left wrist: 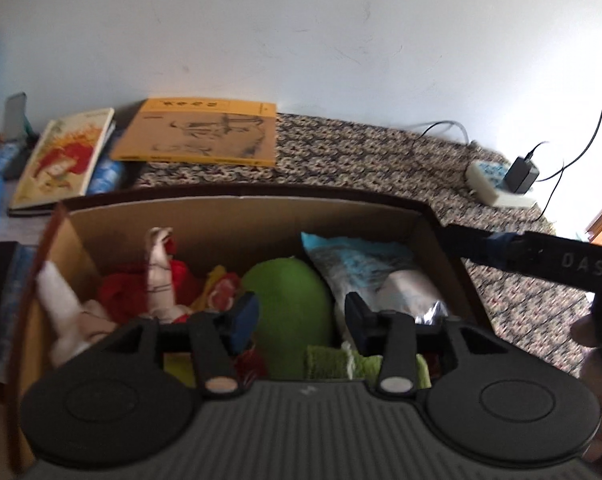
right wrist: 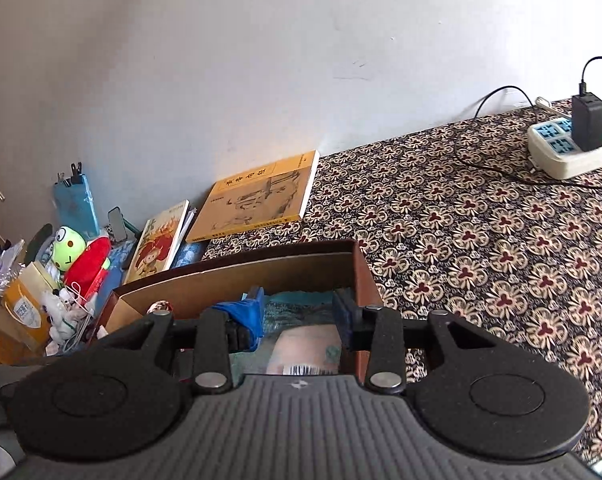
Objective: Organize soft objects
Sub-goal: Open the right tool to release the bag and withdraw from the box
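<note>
— Soft toys and cloths fill the cardboard box (left wrist: 237, 216): a green plush (left wrist: 289, 300), a pale doll (left wrist: 159, 276) among red fabric, a green towel (left wrist: 329, 362) at the near edge, and a blue-and-white plastic packet (left wrist: 365, 272) against the right wall.

— And the grippers?

— Left gripper (left wrist: 299, 318) hangs over the green plush, jaws apart, nothing between them. Right gripper (right wrist: 297, 316) is above the packet at the box's right side, jaws parted on either side of it; whether they press it, I can't tell.

— Around the box?

— It sits on a patterned cloth (right wrist: 481, 240). Behind it lie a yellow book (right wrist: 257, 200) and a picture book (right wrist: 159, 240); a frog plush (right wrist: 67, 248) sits left, and a power strip (right wrist: 569, 152) far right.
</note>
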`<control>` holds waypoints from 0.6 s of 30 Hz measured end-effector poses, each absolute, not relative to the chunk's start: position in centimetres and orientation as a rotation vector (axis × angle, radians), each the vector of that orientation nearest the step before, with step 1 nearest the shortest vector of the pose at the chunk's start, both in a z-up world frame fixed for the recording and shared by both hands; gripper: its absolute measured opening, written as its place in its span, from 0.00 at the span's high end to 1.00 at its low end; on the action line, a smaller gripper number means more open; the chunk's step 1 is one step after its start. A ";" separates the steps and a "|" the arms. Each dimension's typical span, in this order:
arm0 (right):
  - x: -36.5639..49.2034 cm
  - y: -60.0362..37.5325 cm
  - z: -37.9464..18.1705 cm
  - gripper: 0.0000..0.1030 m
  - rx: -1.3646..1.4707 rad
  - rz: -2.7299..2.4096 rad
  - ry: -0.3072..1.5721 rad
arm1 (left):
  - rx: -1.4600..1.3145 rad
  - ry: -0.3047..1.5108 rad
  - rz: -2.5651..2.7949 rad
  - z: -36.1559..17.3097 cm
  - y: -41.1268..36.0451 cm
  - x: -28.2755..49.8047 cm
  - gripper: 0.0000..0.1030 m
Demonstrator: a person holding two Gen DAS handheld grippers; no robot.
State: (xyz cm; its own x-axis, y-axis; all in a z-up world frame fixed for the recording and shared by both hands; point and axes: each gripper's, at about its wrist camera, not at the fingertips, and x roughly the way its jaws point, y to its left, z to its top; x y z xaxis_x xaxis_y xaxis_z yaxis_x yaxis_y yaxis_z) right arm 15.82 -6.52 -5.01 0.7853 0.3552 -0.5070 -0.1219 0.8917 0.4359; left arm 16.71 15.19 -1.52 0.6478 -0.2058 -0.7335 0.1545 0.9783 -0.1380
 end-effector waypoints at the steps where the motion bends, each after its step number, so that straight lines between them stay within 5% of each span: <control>1: 15.5 -6.6 -5.0 0.80 0.397 0.262 0.617 | -0.050 0.839 -0.193 -1.4 15.1 16.4 0.57; 18: 10.1 -10.5 -5.7 0.79 0.446 0.261 0.627 | 0.112 0.844 -0.015 0.3 10.8 10.5 0.48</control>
